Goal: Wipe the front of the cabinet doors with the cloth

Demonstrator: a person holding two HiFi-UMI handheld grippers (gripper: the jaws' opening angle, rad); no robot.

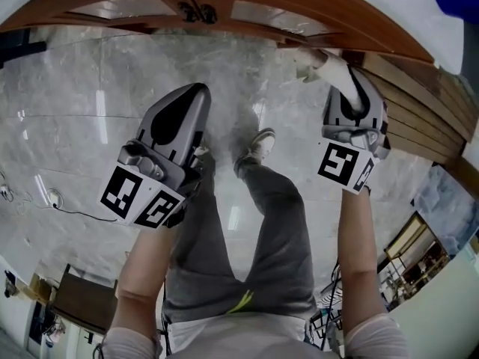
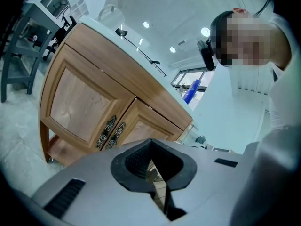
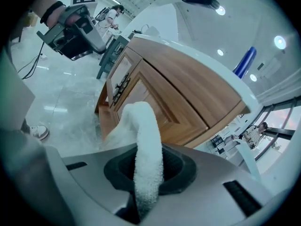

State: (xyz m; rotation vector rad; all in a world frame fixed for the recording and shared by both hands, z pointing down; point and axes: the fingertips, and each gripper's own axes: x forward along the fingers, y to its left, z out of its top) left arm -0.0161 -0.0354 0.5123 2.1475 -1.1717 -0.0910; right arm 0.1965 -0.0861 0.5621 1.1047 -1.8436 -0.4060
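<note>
The wooden cabinet's two doors [image 2: 84,108] meet at dark ornate handles [image 2: 111,132], seen in the head view as handles [image 1: 196,10] at the top. A white cloth [image 3: 145,140] sticks up from my right gripper [image 3: 148,175], which is shut on it. In the head view this cloth [image 1: 316,64] sits close to the cabinet's right part, with the right gripper [image 1: 350,96] behind it; whether it touches the wood I cannot tell. My left gripper [image 1: 191,103] hangs over the floor, well back from the doors. Its jaws are shut with nothing in them, as the left gripper [image 2: 151,163] shows.
Grey marble floor [image 1: 90,103] lies in front of the cabinet. The person's legs and a shoe [image 1: 259,143] stand between the grippers. A blue bottle [image 3: 244,62] stands on the cabinet's white top. A thin cable [image 1: 67,209] lies at the left. Dark furniture [image 2: 21,36] stands left of the cabinet.
</note>
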